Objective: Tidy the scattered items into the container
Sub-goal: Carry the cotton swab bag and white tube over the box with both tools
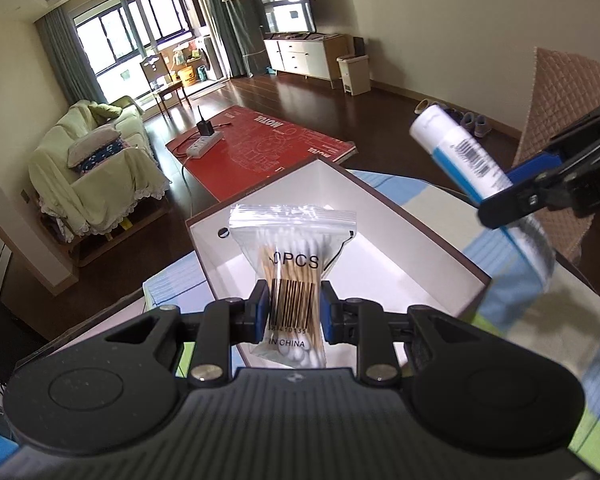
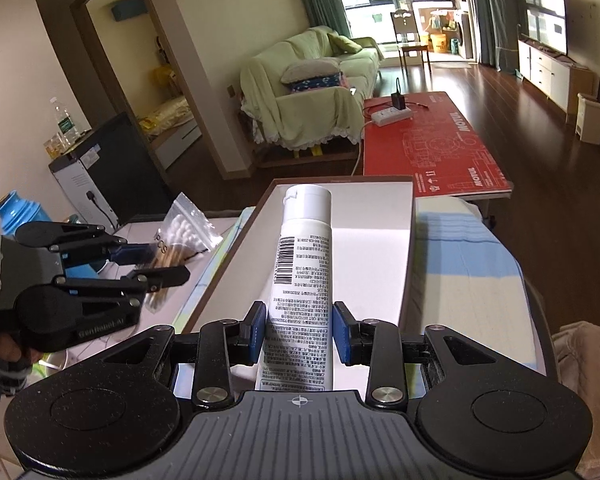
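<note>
The left tongs (image 1: 294, 306) are clenching a zip bag of cotton swabs (image 1: 294, 264) by its lower half, the bag standing upright with its long axis running from 6 toward 12 o'clock. Straight ahead of it, at 12 o'clock and lower down, the open white box (image 1: 384, 236) with its dark rim is waiting on the striped surface (image 1: 580, 320). In the left wrist view the bag is hanging over the box's near corner.

The right tongs (image 2: 300, 328) are gripping a white tube (image 2: 304, 264) near its crimped end, cap pointing away toward 12 o'clock, so its long axis is lining up with the length of the box (image 2: 400, 216). In the right wrist view the tube is hovering over the box interior; the right hand looks the nearer of the two to a drop, I judge. The left tongs are sitting at its 9 o'clock, off the box's left wall.

Writing that is readable: "PCS" and "IN CHINA" plus a barcode on the bag; a barcode and dense small print, unreadable, on the tube; "MOTUL" on the red mat (image 2: 440, 140) on the floor at 1 o'clock; "GenRobot.AI", partly legible, on the left tongs' body.
</note>
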The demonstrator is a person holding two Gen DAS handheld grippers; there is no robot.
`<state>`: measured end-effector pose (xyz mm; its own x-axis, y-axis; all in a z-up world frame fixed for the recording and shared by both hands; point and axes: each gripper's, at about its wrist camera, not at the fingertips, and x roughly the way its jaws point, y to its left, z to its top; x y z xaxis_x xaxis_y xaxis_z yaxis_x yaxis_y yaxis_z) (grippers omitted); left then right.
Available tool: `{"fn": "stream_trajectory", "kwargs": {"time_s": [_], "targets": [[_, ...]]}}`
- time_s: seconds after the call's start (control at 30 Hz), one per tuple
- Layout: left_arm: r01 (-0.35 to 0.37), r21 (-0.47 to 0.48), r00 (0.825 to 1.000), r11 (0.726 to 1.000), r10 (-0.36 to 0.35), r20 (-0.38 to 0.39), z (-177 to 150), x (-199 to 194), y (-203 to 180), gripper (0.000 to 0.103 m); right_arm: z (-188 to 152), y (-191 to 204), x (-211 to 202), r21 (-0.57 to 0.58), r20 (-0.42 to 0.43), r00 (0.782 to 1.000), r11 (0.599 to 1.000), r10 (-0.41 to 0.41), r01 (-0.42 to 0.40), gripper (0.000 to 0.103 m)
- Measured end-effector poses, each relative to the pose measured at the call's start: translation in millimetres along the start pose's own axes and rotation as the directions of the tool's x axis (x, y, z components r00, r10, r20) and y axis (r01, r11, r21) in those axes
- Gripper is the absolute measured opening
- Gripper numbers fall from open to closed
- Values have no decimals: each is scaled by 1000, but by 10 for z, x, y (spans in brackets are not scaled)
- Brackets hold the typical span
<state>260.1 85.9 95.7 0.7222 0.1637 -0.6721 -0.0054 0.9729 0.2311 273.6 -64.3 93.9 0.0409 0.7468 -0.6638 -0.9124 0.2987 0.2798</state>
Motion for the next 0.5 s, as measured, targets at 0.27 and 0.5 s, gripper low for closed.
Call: {"fn": "stream_trajectory", "kwargs": {"time_s": [0.27,0.5], "targets": [[0,-39,999,999,-2,-51,91,409,118,22,157,-108,532,7,-70,998,1000,-6,6,34],[23,-78,993,997,-32,-117,-15,771,196,22,115,-246,928,13,-144,989,1000,-21,23,34]]}}
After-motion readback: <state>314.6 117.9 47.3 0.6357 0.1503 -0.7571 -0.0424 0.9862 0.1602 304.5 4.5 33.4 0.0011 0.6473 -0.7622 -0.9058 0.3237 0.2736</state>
